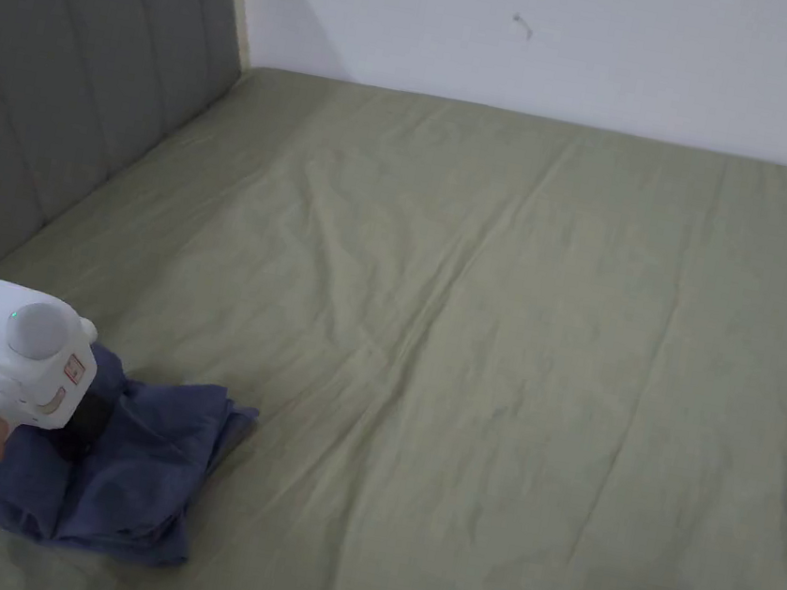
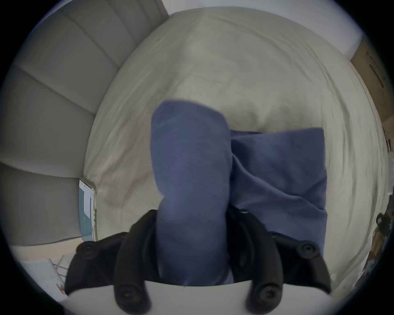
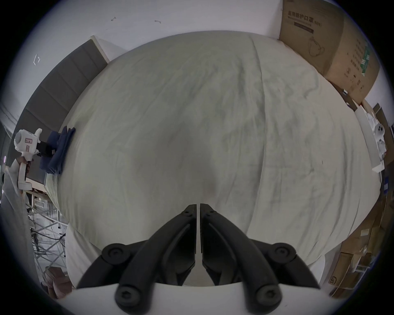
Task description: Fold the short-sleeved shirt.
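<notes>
A blue shirt point(image 1: 133, 464), folded into a small bundle, lies at the near left corner of the green bed sheet point(image 1: 518, 332). My left gripper point(image 1: 89, 418) is shut on a thick fold of the shirt point(image 2: 191, 181), which bulges up between both jaws in the left gripper view. The rest of the shirt point(image 2: 287, 181) rests on the bed to its right. My right gripper point(image 3: 197, 207) is shut with nothing in it, low over the bare sheet point(image 3: 191, 117). Far off at the left of the right gripper view, the left gripper point(image 3: 45, 149) holds the shirt point(image 3: 59, 149).
A grey padded headboard point(image 1: 55, 98) runs along the bed's left side and a white wall point(image 1: 617, 45) stands behind. A phone point(image 2: 87, 208) lies by the headboard. Cardboard boxes point(image 3: 332, 49) stand past the bed's far right corner, with more boxes point(image 3: 362, 255) to the right.
</notes>
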Available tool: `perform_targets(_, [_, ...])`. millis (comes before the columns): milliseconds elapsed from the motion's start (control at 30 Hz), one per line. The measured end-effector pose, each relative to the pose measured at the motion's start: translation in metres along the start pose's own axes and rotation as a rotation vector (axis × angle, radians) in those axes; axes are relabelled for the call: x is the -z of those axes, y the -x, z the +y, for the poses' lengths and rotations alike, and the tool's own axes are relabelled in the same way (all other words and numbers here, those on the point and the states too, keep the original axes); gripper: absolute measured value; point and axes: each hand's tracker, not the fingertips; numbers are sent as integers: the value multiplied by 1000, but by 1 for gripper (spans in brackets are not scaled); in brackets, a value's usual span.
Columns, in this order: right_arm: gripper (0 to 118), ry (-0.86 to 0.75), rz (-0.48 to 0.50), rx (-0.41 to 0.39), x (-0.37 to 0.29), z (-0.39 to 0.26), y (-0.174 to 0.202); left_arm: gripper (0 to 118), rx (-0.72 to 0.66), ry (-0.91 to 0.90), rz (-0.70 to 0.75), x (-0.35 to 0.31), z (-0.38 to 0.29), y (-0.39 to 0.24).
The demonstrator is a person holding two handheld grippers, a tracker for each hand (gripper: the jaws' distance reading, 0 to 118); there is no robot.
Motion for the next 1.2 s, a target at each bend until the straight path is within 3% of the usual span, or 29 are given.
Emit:
perform_targets(33, [3, 2, -5, 0, 0, -1, -1, 65, -24, -32, -18, -3, -1, 1])
perform_targets(100, [3, 12, -14, 5, -1, -1, -2, 95, -75, -50, -47, -10, -4, 6])
perform_targets(133, [3, 13, -14, 9, -2, 0, -4, 101, -101, -42, -68, -15, -6, 7])
perform_targets(367, [3, -32, 6, 6, -19, 1, -3, 97, -198, -163, -124, -85, -22, 9])
perform_targets(567, [3, -59, 49, 6, -32, -6, -1, 97, -193, -436, -336, -195, -51, -32])
perform_targets(633, [3, -78, 71, 1, -38, -7, 0, 87, -150, -481, -405, -220, -68, -60])
perform_targets(700, [3, -114, 79, -1, -48, -7, 1, 45, -142, -555, -405, -242, -90, -92])
perform_targets(800, [3, -229, 78, -22, -80, 4, 8, 6, -191, -658, -349, -256, -132, -148])
perform_targets(867, [3, -333, 116, -50, -107, 11, 13, 0, -125, -686, -326, -259, -153, -182])
perform_targets(1033, [3, -541, 50, -118, -157, 23, 33, 0, -95, -752, -325, -278, -182, -237])
perform_targets(1133, [3, -596, 124, -64, -174, 20, 38, 0, -36, -785, -247, -280, -192, -257])
perform_targets(1200, [3, -633, 102, -51, -180, 10, 40, 0, -33, -794, -208, -282, -200, -263])
